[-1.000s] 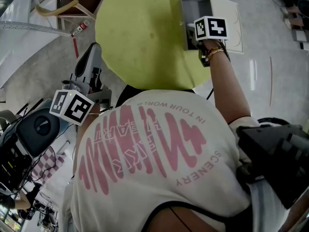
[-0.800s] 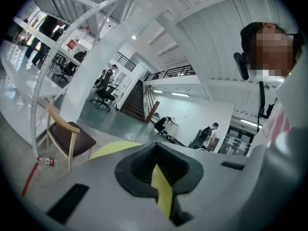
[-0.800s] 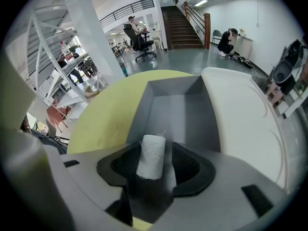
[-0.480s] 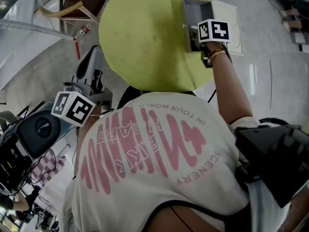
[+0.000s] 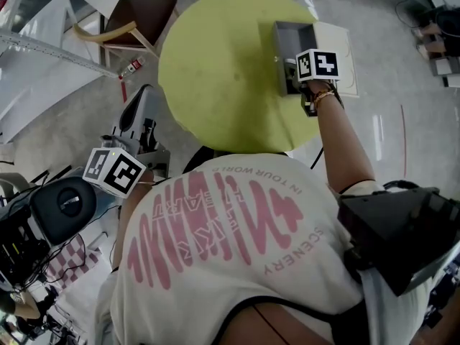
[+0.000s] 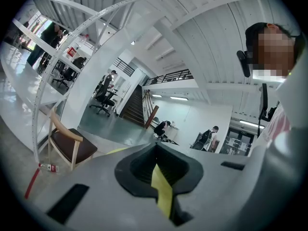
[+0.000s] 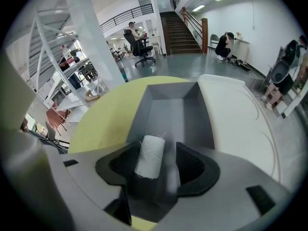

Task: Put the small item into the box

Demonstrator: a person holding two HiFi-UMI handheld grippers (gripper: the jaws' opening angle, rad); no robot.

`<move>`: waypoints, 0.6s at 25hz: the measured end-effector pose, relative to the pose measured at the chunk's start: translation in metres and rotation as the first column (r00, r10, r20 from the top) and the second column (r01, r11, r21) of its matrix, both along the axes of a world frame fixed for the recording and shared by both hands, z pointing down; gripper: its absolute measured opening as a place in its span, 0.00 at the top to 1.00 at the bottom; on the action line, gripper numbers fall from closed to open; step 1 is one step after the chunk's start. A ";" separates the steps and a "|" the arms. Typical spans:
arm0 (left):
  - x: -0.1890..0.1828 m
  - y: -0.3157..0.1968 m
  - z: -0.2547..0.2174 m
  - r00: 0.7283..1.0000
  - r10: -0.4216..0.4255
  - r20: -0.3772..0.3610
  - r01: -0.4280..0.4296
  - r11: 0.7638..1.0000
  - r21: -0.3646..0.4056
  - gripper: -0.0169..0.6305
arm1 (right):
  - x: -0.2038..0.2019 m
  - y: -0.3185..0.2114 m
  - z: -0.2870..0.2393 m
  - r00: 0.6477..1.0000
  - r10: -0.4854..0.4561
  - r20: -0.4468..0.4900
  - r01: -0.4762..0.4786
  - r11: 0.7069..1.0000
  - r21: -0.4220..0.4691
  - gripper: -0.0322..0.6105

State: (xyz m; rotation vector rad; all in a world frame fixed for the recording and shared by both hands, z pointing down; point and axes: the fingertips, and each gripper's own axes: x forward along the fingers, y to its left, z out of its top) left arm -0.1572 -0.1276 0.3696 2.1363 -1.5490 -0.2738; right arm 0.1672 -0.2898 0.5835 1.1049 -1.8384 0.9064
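Note:
A small white spool of thread [image 7: 150, 156] lies between the jaws of my right gripper [image 7: 161, 165]. It rests near the left jaw, with a clear gap to the right one. These jaws have just been opening. They point steeply down into the open grey box [image 7: 178, 109], which stands on the round yellow table [image 5: 215, 70]. In the head view the right gripper [image 5: 291, 67] hangs over the box [image 5: 291, 31] at its near end. My left gripper [image 5: 140, 106] is off the table's left edge, held about level, its jaws close together with nothing between them [image 6: 161, 186].
The box's white lid [image 5: 339, 49] lies beside it at the table's right edge. A wooden chair [image 5: 140, 16] and a small bottle [image 5: 131, 67] on the floor are to the left of the table. Dark equipment [image 5: 65, 203] sits at the lower left.
The left gripper has risen slightly toward the table's edge. The right hand stays over the box. The head camera has shifted, so the table sits lower in the picture.

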 end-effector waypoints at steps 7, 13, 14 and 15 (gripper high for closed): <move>-0.020 0.004 -0.019 1.000 -0.017 0.017 0.016 0.999 0.038 0.96 | 0.000 0.004 -0.011 0.999 0.034 0.042 -0.035 0.999 0.019 0.58; -0.024 0.016 -0.030 1.000 0.002 0.024 -0.004 0.998 0.055 0.96 | -0.003 0.017 -0.025 0.989 0.092 0.118 -0.096 0.995 0.026 0.58; -0.025 0.018 -0.032 1.000 0.006 0.022 -0.007 0.998 0.060 0.96 | -0.003 0.019 -0.028 0.987 0.098 0.125 -0.104 0.994 0.035 0.58; -0.025 0.021 -0.034 1.000 0.008 0.021 -0.010 0.998 0.064 0.96 | -0.003 0.020 -0.031 0.985 0.109 0.131 -0.116 0.992 0.050 0.58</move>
